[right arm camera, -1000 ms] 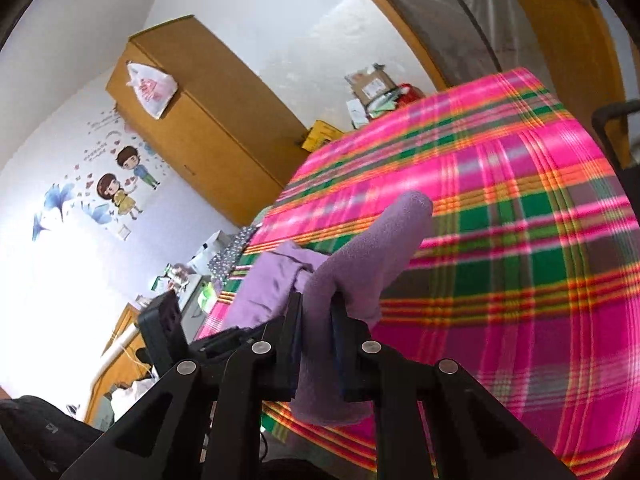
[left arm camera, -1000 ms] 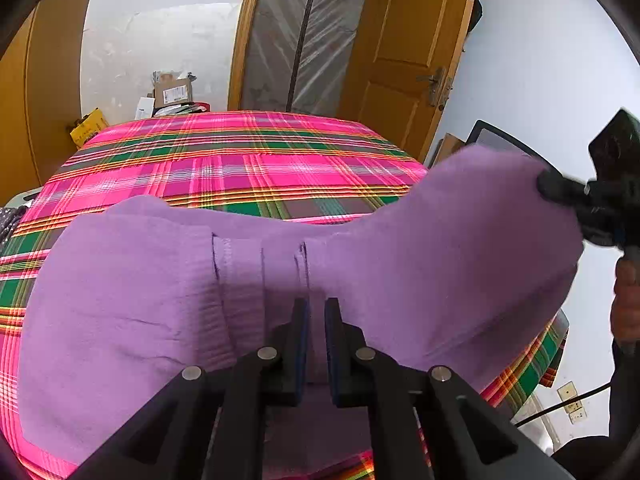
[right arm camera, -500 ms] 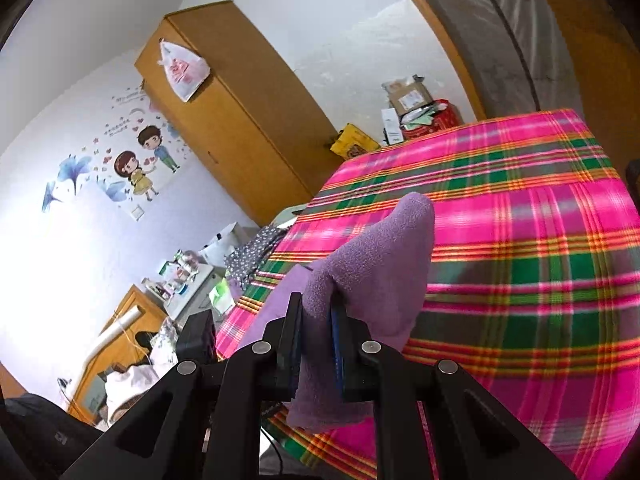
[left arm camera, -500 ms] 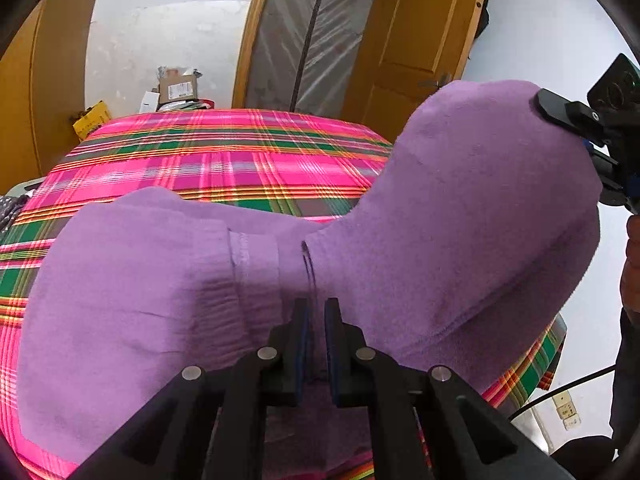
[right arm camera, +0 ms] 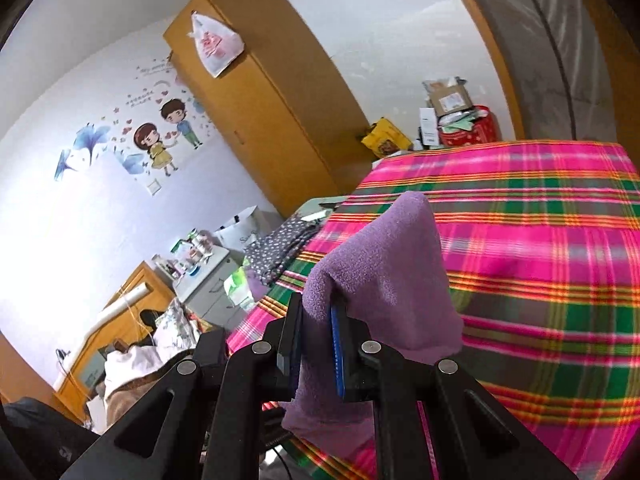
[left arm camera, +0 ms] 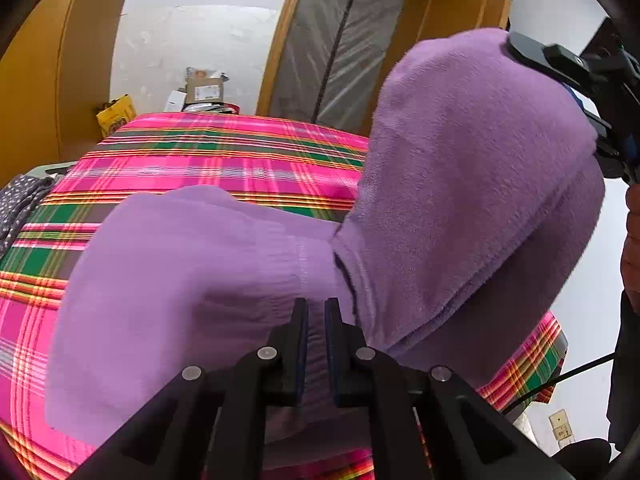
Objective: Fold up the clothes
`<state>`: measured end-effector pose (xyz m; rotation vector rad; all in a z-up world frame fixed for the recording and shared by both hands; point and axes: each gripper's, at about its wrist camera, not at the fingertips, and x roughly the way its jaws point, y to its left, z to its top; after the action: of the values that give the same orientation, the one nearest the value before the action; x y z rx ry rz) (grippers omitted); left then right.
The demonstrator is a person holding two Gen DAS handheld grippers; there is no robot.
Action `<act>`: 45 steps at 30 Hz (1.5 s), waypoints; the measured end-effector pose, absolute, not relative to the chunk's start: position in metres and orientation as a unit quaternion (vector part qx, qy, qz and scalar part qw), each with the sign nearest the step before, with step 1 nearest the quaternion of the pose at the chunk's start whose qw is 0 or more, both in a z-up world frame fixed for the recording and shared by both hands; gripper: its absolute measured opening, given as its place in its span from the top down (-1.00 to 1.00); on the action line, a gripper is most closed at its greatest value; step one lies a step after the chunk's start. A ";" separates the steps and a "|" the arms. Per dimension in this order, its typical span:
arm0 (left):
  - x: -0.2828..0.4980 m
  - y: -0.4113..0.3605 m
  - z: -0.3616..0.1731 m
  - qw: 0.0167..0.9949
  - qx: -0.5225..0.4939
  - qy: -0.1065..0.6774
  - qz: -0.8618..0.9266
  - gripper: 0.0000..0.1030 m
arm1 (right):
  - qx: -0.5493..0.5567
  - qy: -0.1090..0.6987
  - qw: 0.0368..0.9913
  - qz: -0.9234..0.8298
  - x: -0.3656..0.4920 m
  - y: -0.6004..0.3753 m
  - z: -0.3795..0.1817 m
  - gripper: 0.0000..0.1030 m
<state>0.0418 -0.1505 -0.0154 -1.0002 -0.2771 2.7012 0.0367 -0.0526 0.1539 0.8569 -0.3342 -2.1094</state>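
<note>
Higher now than a second ago, the right gripper (right arm camera: pixel 316 336) lifts the purple garment (left arm camera: pixel 460 200), fingers clamped on it; the left gripper (left arm camera: pixel 316 340) pinches its near edge against the plaid bed (left arm camera: pixel 224 160).

A pink and green plaid cover (right arm camera: pixel 540 248) is spread at the right of the frame. A wooden wardrobe (right arm camera: pixel 272 92) is seen at upper centre, with a plastic bag (right arm camera: pixel 216 42) hung on it. Cartoon wall stickers (right arm camera: pixel 160 136) are seen at the left.
</note>
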 end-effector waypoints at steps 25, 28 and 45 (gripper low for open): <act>0.082 -0.263 -0.030 0.025 -0.330 -0.179 0.926 0.85 | 0.451 -0.039 0.453 -0.768 -0.031 -0.247 0.092 0.74; 0.084 -0.275 -0.034 0.015 -0.331 -0.187 0.925 0.85 | 0.469 -0.027 0.453 -0.757 -0.035 -0.263 0.077 0.72; 0.103 -0.301 -0.024 -0.007 -0.307 -0.222 0.925 0.85 | 0.432 -0.036 0.476 -0.765 -0.005 -0.221 0.078 0.38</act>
<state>0.1030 -0.3006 -0.0237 -0.9675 -0.7018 2.9206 -0.0046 -0.2208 0.0784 1.0566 -0.0882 -1.8704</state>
